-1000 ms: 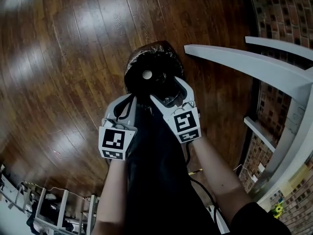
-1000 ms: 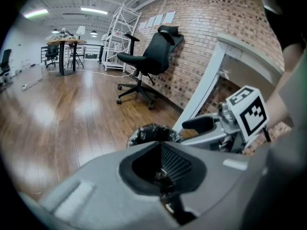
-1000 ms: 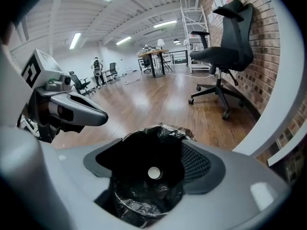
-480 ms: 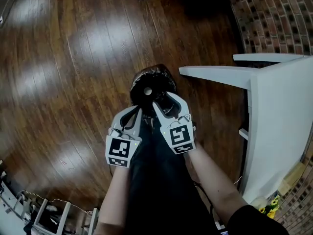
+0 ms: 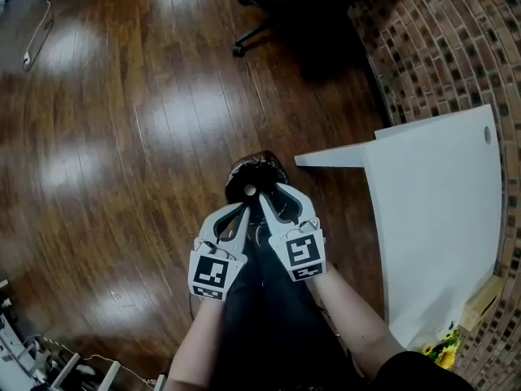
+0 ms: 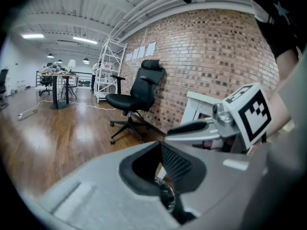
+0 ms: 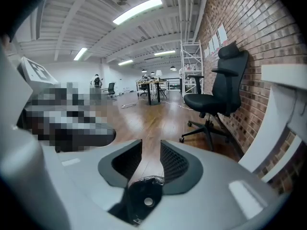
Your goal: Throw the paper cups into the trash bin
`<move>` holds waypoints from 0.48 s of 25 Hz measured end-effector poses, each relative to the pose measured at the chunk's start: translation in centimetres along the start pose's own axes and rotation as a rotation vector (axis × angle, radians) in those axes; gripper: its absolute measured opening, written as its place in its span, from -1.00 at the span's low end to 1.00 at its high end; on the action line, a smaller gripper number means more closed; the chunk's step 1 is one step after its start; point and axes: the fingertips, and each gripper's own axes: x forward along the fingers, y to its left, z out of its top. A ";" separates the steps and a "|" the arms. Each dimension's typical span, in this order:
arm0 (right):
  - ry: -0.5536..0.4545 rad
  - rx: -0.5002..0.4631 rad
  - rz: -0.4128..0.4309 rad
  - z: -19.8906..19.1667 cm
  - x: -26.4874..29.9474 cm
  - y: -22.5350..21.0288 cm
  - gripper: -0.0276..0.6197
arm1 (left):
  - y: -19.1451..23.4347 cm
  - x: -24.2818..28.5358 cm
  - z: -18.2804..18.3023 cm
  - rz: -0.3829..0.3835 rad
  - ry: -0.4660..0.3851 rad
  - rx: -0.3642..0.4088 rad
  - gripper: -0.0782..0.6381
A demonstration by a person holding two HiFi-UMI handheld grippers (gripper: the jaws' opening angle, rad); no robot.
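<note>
A round trash bin (image 5: pixel 259 168) lined with a black bag stands on the wooden floor, straight below both grippers. A small white paper cup (image 5: pixel 249 190) lies at its bottom. The left gripper (image 5: pixel 243 209) hangs over the near rim, its fingertips together with nothing held. Beside it, the right gripper (image 5: pixel 272 192) is empty and its jaws are closing, with a narrow gap still between the pads. The right gripper view looks through that gap down into the bin (image 7: pixel 139 195) at the cup (image 7: pixel 148 201). The left gripper view shows only a sliver of the bag (image 6: pixel 168 198).
A white table (image 5: pixel 435 226) stands just right of the bin, against a brick wall (image 5: pixel 440 47). A black office chair (image 7: pixel 215 91) is farther ahead, its wheeled base (image 5: pixel 259 31) near the head view's top. Open wooden floor (image 5: pixel 106 153) lies to the left.
Both grippers have come up and away from the bin, which now looks smaller and lower. The right jaws, wide apart over the bin before, have narrowed. The cup stays in the bin.
</note>
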 end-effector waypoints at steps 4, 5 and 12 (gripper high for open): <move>-0.050 -0.006 -0.015 2.5 -1.7 0.0 -0.62 | 0.0 -1.4 3.0 0.047 -0.062 -0.010 -0.77; -0.062 -0.010 -0.022 3.2 -2.0 -0.1 -0.65 | 0.0 -1.6 3.9 0.053 -0.080 -0.011 -0.77; -0.105 0.035 -0.052 7.2 -5.4 0.7 -0.79 | -2.2 -4.1 9.5 0.006 -0.167 0.034 -0.77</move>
